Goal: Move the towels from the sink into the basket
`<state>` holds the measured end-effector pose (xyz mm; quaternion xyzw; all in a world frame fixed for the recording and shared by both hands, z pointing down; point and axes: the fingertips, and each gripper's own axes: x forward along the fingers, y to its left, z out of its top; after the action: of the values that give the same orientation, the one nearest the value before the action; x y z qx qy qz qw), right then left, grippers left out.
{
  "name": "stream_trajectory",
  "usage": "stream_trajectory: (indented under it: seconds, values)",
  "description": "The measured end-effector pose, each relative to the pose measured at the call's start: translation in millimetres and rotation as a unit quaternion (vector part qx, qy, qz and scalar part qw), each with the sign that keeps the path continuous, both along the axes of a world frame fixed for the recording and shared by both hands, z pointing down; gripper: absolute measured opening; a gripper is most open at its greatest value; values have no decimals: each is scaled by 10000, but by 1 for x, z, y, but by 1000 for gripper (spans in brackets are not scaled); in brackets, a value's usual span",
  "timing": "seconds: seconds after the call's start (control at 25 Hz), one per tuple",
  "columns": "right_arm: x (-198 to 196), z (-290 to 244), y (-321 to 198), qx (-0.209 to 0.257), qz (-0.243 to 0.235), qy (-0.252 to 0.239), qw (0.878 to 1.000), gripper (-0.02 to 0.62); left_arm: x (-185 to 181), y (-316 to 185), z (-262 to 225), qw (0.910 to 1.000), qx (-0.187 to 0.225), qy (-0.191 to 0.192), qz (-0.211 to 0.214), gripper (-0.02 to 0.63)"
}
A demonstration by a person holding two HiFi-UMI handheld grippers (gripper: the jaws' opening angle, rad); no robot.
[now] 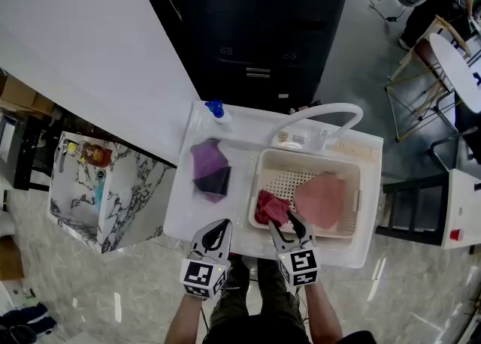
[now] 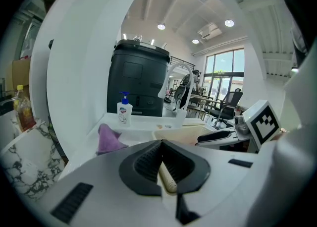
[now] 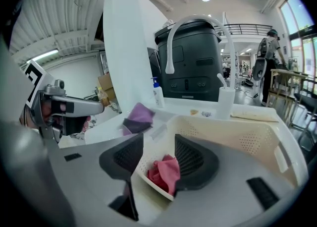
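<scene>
**Right jaws released, left clenched empty**

The right gripper's [image 3: 158,151] jaws gape above the basket's [image 1: 308,156] near-left corner, where the red towel [image 3: 163,171] lies loose. The left gripper [image 2: 161,159], shut on nothing, hangs just left of the basket. A pink towel [image 1: 319,200] lies inside, a purple towel [image 1: 210,170] to the left and the faucet [image 1: 323,110] behind. Both grippers tilt downward.

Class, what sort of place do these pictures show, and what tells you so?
Probably a demo sink station in an open office or lab hall: a white sink with faucet and soap bottle, office chairs and tables behind.
</scene>
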<state>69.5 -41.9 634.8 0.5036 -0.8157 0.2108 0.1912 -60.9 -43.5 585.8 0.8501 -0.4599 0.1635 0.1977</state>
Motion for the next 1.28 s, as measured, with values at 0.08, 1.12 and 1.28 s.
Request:
stream_trajectory:
  seconds: [0.08, 1.12, 1.28]
  values:
    - [0, -3, -1, 24, 17, 8, 10000, 201, 0, 0, -3, 10000, 27, 6, 10, 3]
    - [-29, -127, -2, 1137, 176, 0, 9934, 142, -27, 7, -107, 9949, 982, 229, 71, 3]
    - [-44, -140, 1, 1251, 154, 9, 9920, 109, -40, 8, -119, 9934, 1109, 272, 42, 3]
